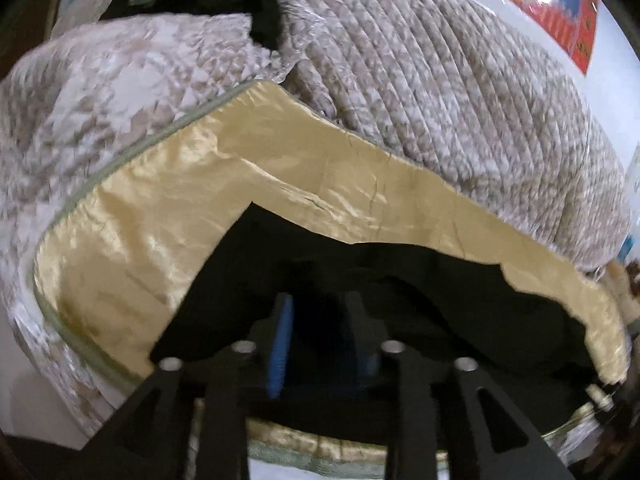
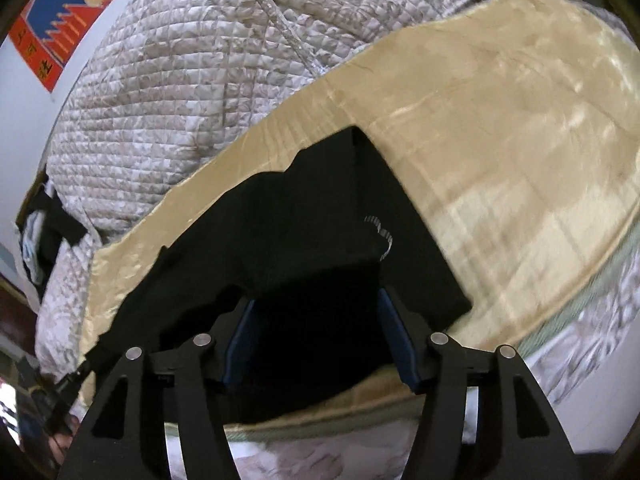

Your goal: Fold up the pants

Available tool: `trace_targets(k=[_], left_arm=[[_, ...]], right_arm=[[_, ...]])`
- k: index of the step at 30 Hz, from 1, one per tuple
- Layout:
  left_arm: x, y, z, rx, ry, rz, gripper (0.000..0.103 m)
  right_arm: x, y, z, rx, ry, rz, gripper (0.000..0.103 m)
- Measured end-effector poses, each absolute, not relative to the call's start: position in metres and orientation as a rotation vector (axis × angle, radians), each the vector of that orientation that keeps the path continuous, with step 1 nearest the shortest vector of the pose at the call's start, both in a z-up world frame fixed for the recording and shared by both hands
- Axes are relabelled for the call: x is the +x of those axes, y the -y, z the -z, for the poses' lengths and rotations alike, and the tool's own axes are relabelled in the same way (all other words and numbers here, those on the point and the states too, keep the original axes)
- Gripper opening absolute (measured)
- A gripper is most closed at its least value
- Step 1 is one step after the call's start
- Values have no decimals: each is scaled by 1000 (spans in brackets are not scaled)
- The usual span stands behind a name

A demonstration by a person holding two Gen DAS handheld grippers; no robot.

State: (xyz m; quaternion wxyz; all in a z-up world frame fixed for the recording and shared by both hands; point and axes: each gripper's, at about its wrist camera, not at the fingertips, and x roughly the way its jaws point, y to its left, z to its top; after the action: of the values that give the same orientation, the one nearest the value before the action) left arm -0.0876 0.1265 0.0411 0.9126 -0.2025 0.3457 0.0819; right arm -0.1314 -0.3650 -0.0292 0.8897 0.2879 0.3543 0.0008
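We see a bed covered by a shiny gold satin sheet (image 1: 160, 208), edged with pale green piping. A quilted beige floral quilt (image 1: 420, 92) is heaped across the upper part of both views. A white wall carries a red and blue poster (image 2: 60, 28), upper left of the right wrist frame, upper right of the left wrist frame.

Both tools point steeply down toward the sheet. The left tool (image 1: 320, 328) sits at bottom centre of its frame, jaws partly apart over dark cloth; whether the blue pads (image 1: 282, 344) press on it we cannot tell. The right tool (image 2: 316, 320) stands wider, jaws apart, with black fabric lying between the pads (image 2: 240, 340); they do not appear to pinch it.

Count: one pair of black pants (image 2: 320, 220), lying flat on the satin sheet, lower centre in both views, with a white drawstring (image 2: 380, 236) visible. Two tools. One poster.
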Motion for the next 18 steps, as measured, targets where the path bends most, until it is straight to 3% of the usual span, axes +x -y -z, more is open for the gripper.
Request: trace_targets(k=[10,18], left_arm=[[-78,-138,-12,-668,-779,-55,53],[-56,-136,-18,-731,-791,-66,55]], right_arm=[[-135,354,43,774,-688,-118,60],[-136,366,40,898,-597,-141,67]])
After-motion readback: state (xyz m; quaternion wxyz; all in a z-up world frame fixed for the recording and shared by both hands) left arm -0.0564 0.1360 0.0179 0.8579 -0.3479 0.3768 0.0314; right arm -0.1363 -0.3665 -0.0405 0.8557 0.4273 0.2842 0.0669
